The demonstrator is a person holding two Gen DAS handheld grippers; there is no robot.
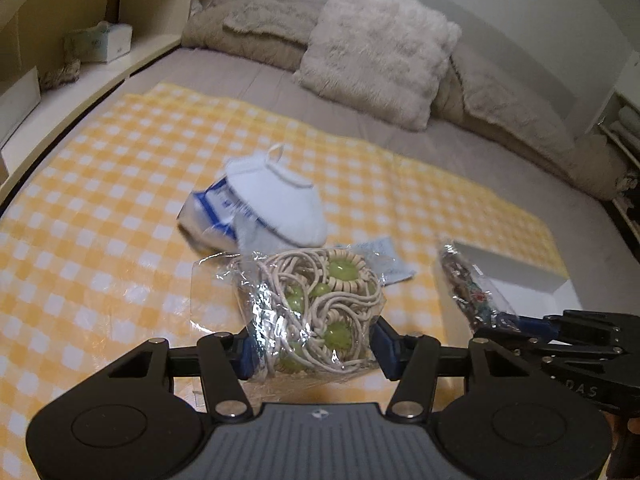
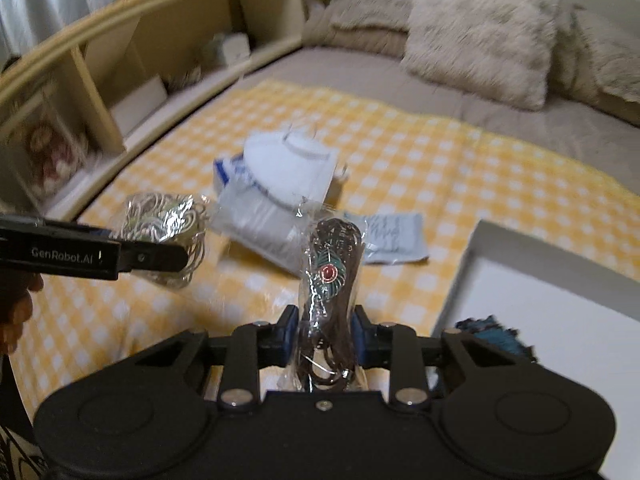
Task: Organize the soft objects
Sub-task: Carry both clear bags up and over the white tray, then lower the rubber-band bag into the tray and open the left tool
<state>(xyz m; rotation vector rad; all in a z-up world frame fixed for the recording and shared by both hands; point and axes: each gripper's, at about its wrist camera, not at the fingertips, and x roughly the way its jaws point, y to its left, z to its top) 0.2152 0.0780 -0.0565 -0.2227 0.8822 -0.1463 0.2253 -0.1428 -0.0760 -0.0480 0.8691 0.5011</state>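
Plainly the pick-up step: the left claw (image 1: 312, 350) clamps a bead packet (image 1: 316, 312) and the right claw (image 2: 325, 334) a dark cord packet (image 2: 330, 280), both off the cloth (image 1: 120, 200); next, I judge, into the white box (image 2: 560, 300)

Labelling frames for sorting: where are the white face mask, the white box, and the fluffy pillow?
white face mask (image 1: 280, 200), left wrist view, cup's middle.
white box (image 2: 560, 312), right wrist view, inner floor.
fluffy pillow (image 1: 380, 48), left wrist view, front face.
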